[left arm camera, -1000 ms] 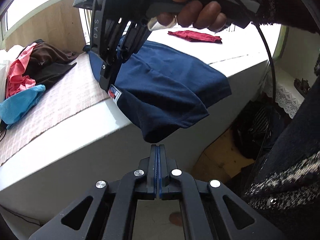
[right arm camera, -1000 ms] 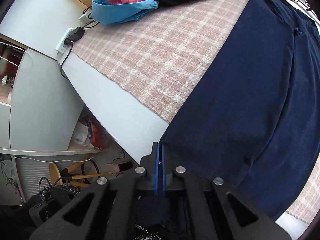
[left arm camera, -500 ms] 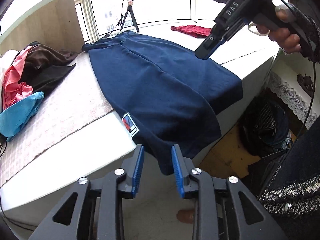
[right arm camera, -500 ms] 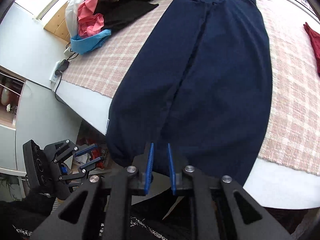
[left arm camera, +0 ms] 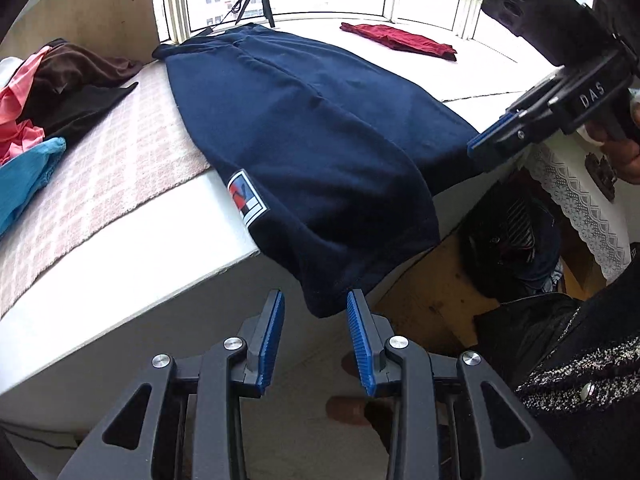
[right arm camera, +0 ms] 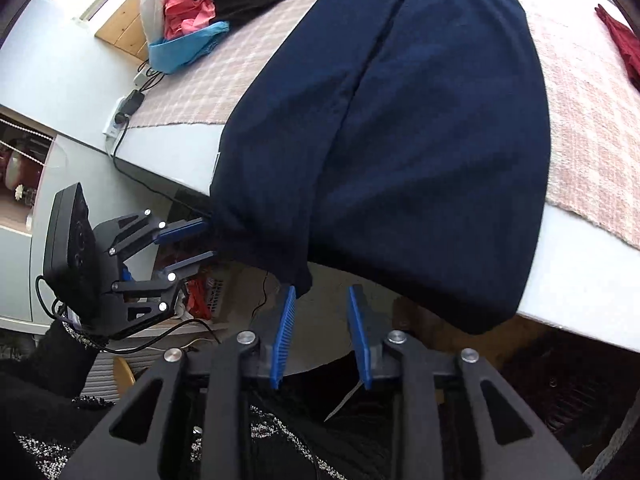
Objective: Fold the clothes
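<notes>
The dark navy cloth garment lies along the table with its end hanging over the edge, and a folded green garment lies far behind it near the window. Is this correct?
Not quite: the folded garment near the window is red, not green, as the left wrist view shows. The dark navy cloth garment does hang over the table edge.

The heap of pink, brown, black and blue clothes (left arm camera: 44, 92) is running past the picture's left edge, while the dark red cloth (right arm camera: 620, 40) is being cut off at the right edge.

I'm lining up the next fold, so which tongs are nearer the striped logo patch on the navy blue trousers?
Left. The left tongs are open just below the hem near the striped logo patch on the navy blue trousers; the right tongs are open at the far leg.
</notes>
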Action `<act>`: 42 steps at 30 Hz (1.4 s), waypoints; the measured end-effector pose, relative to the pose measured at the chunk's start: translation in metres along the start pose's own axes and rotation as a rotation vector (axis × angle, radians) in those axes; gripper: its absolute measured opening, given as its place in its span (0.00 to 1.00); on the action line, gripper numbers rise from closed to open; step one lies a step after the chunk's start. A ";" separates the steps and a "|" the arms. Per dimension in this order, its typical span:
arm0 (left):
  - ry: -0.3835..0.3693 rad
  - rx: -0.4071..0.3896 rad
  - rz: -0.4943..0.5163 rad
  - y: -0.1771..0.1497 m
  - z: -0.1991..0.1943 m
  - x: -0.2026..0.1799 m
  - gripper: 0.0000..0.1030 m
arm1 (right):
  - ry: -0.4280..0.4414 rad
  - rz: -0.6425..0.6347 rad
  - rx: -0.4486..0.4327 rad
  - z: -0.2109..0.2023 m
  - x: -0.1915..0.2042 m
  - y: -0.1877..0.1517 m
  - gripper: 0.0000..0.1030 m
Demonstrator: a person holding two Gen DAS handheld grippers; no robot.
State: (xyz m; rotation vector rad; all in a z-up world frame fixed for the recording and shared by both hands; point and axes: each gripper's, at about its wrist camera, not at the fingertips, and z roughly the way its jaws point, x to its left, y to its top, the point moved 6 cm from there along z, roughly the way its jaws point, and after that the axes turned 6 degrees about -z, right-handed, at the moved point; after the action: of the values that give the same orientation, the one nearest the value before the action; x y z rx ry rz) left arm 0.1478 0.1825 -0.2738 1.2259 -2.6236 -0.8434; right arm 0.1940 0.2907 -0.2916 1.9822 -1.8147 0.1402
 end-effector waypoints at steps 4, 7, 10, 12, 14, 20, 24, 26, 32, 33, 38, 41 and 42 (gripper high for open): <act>-0.069 0.005 -0.066 0.002 0.007 0.007 0.37 | 0.027 -0.052 -0.007 0.008 0.021 0.010 0.27; -0.090 0.009 -0.109 0.002 0.015 0.008 0.37 | -0.002 -0.103 -0.037 0.003 0.033 0.025 0.27; -0.127 -0.019 -0.131 0.004 0.017 0.007 0.18 | -0.060 -0.108 -0.083 -0.016 0.025 0.039 0.27; -0.160 -0.010 -0.172 0.003 0.022 0.010 0.06 | -0.082 -0.068 -0.093 -0.026 0.007 0.043 0.27; -0.175 -0.017 -0.191 0.001 0.020 0.013 0.04 | -0.098 -0.042 -0.076 -0.031 -0.005 0.042 0.27; -0.208 -0.058 -0.280 -0.010 -0.012 0.027 0.04 | -0.145 -0.113 -0.023 -0.016 -0.007 0.036 0.27; -0.169 0.013 -0.274 -0.019 0.009 0.029 0.06 | -0.117 -0.142 0.013 0.002 0.004 0.037 0.27; -0.169 0.026 -0.273 -0.017 0.013 0.028 0.12 | -0.074 -0.152 0.034 0.010 0.013 0.036 0.27; -0.142 0.028 -0.234 -0.013 0.006 0.028 0.22 | 0.000 -0.158 0.080 0.035 0.028 0.030 0.34; -0.138 0.029 -0.226 -0.012 0.004 0.027 0.22 | 0.001 -0.153 0.078 0.033 0.025 0.028 0.34; -0.144 0.014 -0.177 0.010 -0.001 0.009 0.22 | -0.027 -0.108 -0.011 0.000 0.004 0.042 0.34; -0.162 -0.014 -0.138 0.028 -0.007 -0.014 0.23 | -0.053 -0.076 -0.081 -0.026 -0.014 0.063 0.34; -0.169 -0.021 -0.128 0.032 -0.011 -0.017 0.23 | -0.061 -0.067 -0.107 -0.039 -0.021 0.072 0.34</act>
State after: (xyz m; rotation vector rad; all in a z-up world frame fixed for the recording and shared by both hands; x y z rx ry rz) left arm 0.1414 0.2069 -0.2458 1.3864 -2.6800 -1.0373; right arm 0.1304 0.3225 -0.2465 1.9892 -1.7523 -0.0371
